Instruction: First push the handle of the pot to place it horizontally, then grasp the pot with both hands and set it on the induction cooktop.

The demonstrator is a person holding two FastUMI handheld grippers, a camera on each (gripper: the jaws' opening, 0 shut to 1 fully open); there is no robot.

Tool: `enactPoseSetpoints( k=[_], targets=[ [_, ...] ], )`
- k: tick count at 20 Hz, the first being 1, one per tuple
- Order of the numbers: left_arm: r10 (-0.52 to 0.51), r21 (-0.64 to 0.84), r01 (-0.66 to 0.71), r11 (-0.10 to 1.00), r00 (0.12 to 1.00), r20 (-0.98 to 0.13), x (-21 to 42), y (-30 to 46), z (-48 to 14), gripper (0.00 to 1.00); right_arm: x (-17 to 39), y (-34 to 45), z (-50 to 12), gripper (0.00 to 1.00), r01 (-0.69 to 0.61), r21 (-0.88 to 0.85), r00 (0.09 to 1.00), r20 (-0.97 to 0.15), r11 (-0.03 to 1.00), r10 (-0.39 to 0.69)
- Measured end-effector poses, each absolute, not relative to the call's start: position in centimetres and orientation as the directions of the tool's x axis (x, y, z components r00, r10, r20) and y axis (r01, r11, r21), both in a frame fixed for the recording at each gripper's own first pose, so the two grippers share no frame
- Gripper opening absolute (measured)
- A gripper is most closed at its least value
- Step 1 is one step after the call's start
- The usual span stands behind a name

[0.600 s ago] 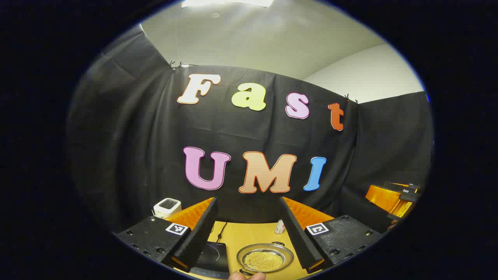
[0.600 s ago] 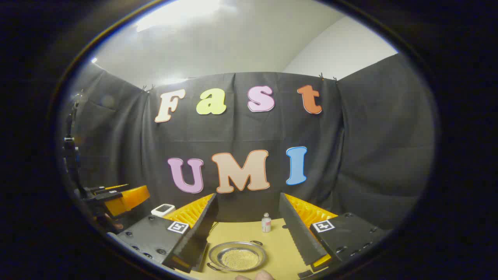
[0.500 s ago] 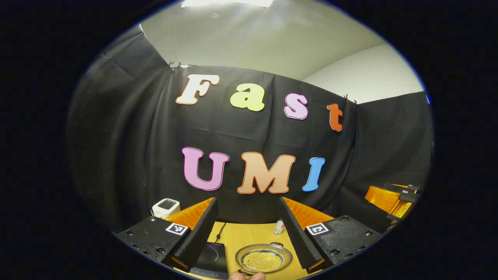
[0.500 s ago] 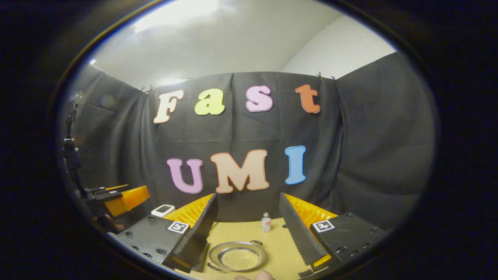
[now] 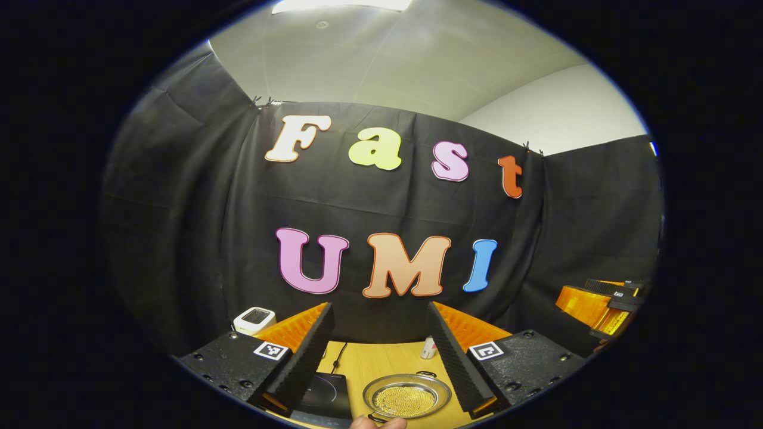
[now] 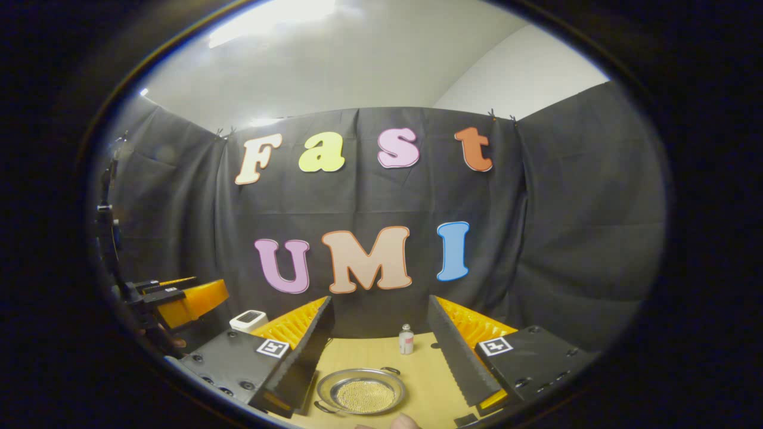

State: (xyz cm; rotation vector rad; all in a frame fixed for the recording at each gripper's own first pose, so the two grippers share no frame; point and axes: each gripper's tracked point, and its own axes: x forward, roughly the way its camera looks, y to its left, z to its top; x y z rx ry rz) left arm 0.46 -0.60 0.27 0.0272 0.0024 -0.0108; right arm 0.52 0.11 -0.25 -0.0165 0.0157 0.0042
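Awaiting first contact: pot (image 5: 406, 397) sat on table (image 5: 381, 360) near front edge, just right of induction cooktop (image 5: 325, 393), not yet on it. Pot was shallow, metal, filled with small yellow beads; loop handles (image 6: 390, 370) lay toward far and near edges, judged not yet horizontal. Left gripper (image 5: 381, 363) and right gripper (image 6: 381, 357) hovered above, jaws spread wide, holding nothing.

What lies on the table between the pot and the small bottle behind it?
In the right gripper view, only bare wooden table lies between the pot and the small bottle; they stand apart.
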Motion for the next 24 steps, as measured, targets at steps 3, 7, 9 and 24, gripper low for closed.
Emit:
enactPoseSetpoints(
  k=[3,7,9,24],
  targets=[
    [-0.01,0.033,0.01,0.999,1.0,-0.003,0.6,-0.5,0.4,0.94,0.6,0.2,-0.4,0.95,-0.003,-0.016,1.0,-0.021,1.0,0.002],
    [-0.006,0.038,0.006,0.999,1.0,-0.005,0.3,-0.2,0.6,0.94,0.3,0.0,-0.6,0.95,0.007,-0.016,1.0,-0.025,1.0,-0.007],
    [-0.002,0.043,0.002,0.999,1.0,-0.001,0.2,0.1,0.6,0.91,0.3,0.2,-0.7,0.95,0.007,-0.012,1.0,-0.029,1.0,-0.007],
    [0.066,0.074,-0.064,0.995,0.998,-0.025,-1.0,6.4,-0.5,0.91,2.1,5.8,-5.9,0.41,-0.048,-0.01,0.992,-0.12,0.999,0.046]
  ],
)
